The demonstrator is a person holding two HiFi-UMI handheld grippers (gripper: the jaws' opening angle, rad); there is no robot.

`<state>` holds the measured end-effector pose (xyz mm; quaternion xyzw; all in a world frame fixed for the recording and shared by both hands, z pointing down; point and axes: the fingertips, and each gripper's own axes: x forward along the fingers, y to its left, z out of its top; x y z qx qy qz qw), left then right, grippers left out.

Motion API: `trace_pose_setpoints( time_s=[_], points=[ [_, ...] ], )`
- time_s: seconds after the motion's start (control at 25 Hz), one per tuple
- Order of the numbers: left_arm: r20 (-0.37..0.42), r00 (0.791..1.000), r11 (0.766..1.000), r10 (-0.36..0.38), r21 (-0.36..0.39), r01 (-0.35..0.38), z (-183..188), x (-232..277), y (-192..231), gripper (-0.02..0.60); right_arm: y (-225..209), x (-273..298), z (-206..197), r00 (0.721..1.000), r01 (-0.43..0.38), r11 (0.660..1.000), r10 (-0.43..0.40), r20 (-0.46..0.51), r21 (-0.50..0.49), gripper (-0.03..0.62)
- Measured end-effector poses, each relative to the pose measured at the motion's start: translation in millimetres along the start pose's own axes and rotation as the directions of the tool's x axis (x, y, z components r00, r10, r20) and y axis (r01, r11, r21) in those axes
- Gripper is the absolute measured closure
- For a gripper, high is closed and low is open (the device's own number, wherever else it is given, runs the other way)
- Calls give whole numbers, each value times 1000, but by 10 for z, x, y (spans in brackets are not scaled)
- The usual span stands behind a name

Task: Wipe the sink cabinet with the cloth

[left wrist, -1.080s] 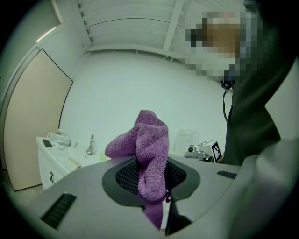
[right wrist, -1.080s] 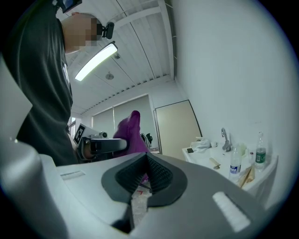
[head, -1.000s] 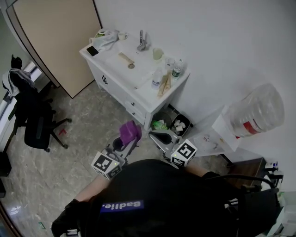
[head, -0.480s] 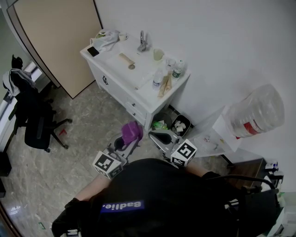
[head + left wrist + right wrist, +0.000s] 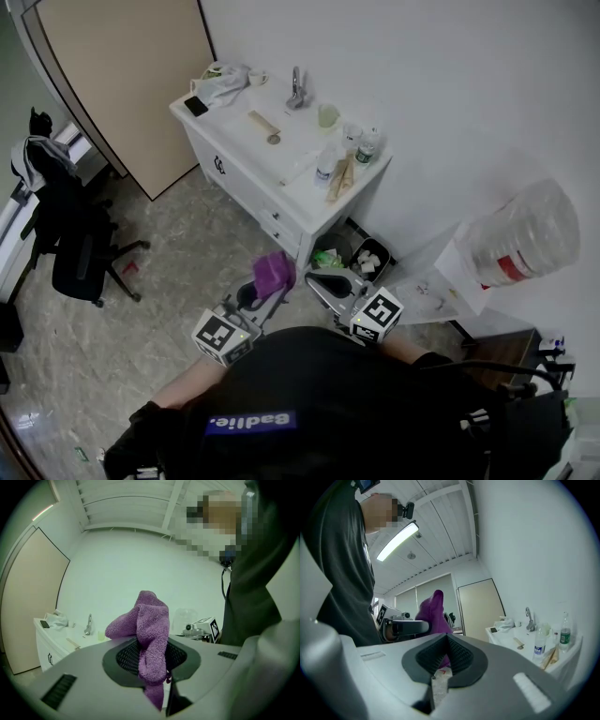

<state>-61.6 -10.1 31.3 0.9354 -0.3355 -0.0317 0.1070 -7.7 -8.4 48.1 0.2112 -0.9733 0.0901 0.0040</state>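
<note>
The white sink cabinet (image 5: pixel 246 178) stands against the wall ahead, with its faucet (image 5: pixel 297 86) at the back of the top. A purple cloth (image 5: pixel 274 274) sticks up from my left gripper (image 5: pixel 265 284), which is shut on it, low over the floor and well short of the cabinet's front. In the left gripper view the cloth (image 5: pixel 151 620) hangs over the pads of that gripper (image 5: pixel 152 660), and the cabinet (image 5: pixel 46 649) lies far off at the left. My right gripper (image 5: pixel 321 278) is beside it, shut and holding nothing (image 5: pixel 446 652).
A phone (image 5: pixel 196 106), a crumpled white bag (image 5: pixel 223 80), a cup (image 5: pixel 326 114) and bottles (image 5: pixel 367 145) sit on the cabinet top. Bins (image 5: pixel 354 255) stand at its right end. A water jug (image 5: pixel 520 230) is right, an office chair (image 5: pixel 70 239) left, a beige panel (image 5: pixel 122 75) behind.
The whole view has shifted slightly down and right. Both grippers and the cloth keep about the same place relative to the cabinet.
</note>
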Motion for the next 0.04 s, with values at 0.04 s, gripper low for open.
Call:
trace_pose_setpoints(
  time_s=[0.04],
  points=[
    [-2,1000,1000,0,0,0,-8,1,0,497,7,-4,1,1000,1,1000,-1,-2,1,597]
  ],
)
